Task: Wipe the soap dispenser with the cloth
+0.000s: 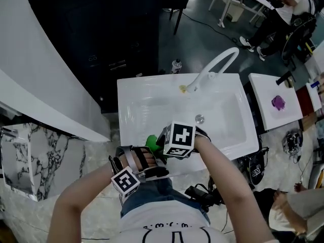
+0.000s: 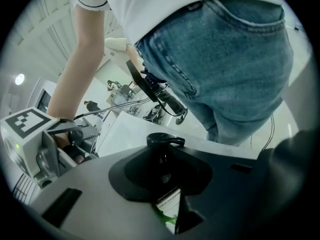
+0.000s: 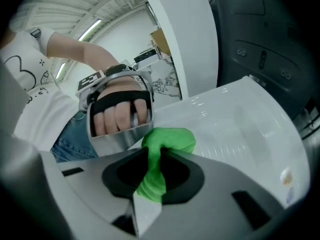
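In the right gripper view, my right gripper is shut on a bright green cloth, whose bunched end sticks out past the jaws. The left gripper view shows my left gripper shut around the soap dispenser, with its black pump head rising between the jaws. A strip of its label and some green show below. In the head view both grippers meet at the sink's near edge. The cloth lies between the left gripper and the right gripper. There the dispenser's body is hidden by the grippers.
The white sink has a curved white faucet at its far rim and a drain. A small bottle stands on the floor behind. A white side table with a purple item is at right. Cables lie on the floor.
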`<state>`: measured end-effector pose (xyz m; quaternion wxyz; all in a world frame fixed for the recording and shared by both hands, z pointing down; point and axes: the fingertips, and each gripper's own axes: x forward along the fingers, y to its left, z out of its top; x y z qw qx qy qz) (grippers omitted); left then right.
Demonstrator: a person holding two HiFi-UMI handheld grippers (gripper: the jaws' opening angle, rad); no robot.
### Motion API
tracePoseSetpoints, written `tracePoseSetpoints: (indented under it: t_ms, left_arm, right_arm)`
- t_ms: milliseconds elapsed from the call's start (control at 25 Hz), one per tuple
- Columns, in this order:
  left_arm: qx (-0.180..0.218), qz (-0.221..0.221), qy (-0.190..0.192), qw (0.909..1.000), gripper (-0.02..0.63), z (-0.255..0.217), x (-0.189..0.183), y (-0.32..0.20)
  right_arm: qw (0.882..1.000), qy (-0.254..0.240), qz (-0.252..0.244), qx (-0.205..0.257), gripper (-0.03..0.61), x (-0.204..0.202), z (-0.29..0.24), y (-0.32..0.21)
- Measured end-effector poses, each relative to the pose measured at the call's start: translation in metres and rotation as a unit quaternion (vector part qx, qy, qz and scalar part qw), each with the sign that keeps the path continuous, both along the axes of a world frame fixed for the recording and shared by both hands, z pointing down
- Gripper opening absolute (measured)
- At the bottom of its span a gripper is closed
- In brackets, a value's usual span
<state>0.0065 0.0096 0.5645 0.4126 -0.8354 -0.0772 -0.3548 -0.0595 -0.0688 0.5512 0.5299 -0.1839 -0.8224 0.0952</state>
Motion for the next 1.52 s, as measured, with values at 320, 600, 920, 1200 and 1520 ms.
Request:
tracePoseSetpoints:
  t_ms: [320,600,920,1200,1520]
  left_arm:
    - [-0.014,-0.02,0.006,0.9997,0.095,-0.005,0.0,-0.006]
    - [-0.009,-0.027,0.01,0.9995,0.094,-0.005,0.005,-0.004]
    - [-0.133,-0.257,0.164,0.943,0.094,-0.032,-0.011,-0.066]
    - [-0.309,-0.449,0.371,0.7515,0.095,-0.071,-0.055,-0.124]
    - [-0.349,-0.477,0.498,0.635,0.095,-0.149,-0.076,-0.164]
  right_arm:
    - [0.998,0.004,0.054,0.02,0.081,-0.028,0.025,-0.03]
    - [0.985,0.035,0.141,0.089,0.08,-0.013,0.059,-0.071]
    - [0.937,-0.064,0.335,0.077,0.08,0.038,0.044,-0.108]
    - [0.882,-0.151,0.443,0.049,0.08,0.065,0.019,-0.105]
    - [0.844,-0.221,0.486,0.041,0.08,0.055,0.006,-0.097]
